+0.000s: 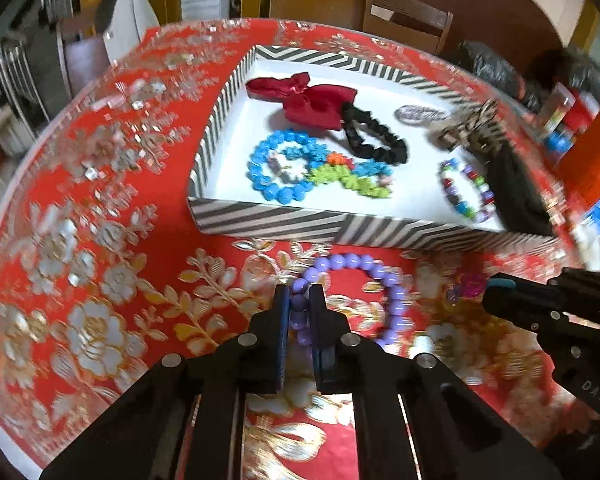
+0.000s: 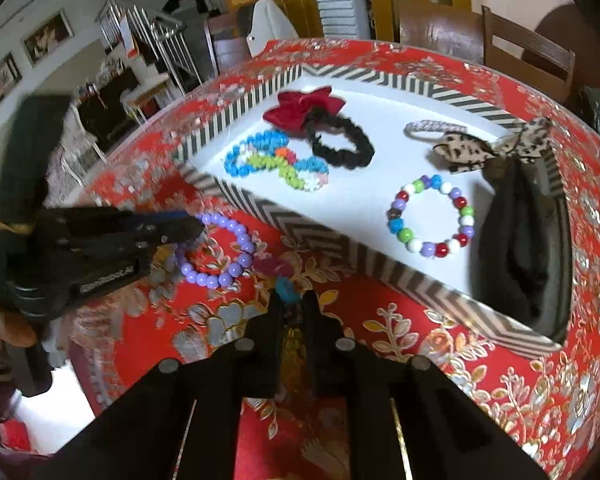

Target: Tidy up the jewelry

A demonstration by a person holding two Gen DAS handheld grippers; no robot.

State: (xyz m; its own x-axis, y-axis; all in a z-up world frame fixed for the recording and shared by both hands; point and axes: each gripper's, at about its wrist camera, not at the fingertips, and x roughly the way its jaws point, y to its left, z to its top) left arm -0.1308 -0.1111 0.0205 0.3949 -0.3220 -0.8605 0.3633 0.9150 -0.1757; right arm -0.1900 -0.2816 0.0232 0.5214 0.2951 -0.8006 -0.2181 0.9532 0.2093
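Note:
A purple bead bracelet (image 1: 380,272) lies on the red floral tablecloth just in front of the striped tray (image 1: 284,220). My left gripper (image 1: 300,292) is shut on its left side, with beads showing between the pads. From the right wrist view, the left gripper (image 2: 198,226) reaches in from the left onto the same bracelet (image 2: 236,248). My right gripper (image 2: 293,298) is shut on a small colourful trinket (image 2: 286,290) with teal and magenta parts, resting on the cloth. In the left wrist view, the right gripper (image 1: 490,284) sits beside that magenta piece (image 1: 470,284).
The white-bottomed tray (image 2: 340,248) holds a red bow (image 2: 300,110), a black scrunchie (image 2: 340,148), blue and green bead bracelets (image 2: 272,164), a multicolour bead bracelet (image 2: 430,216), a leopard bow (image 2: 468,152) and a dark cloth (image 2: 524,248). Chairs stand behind the table.

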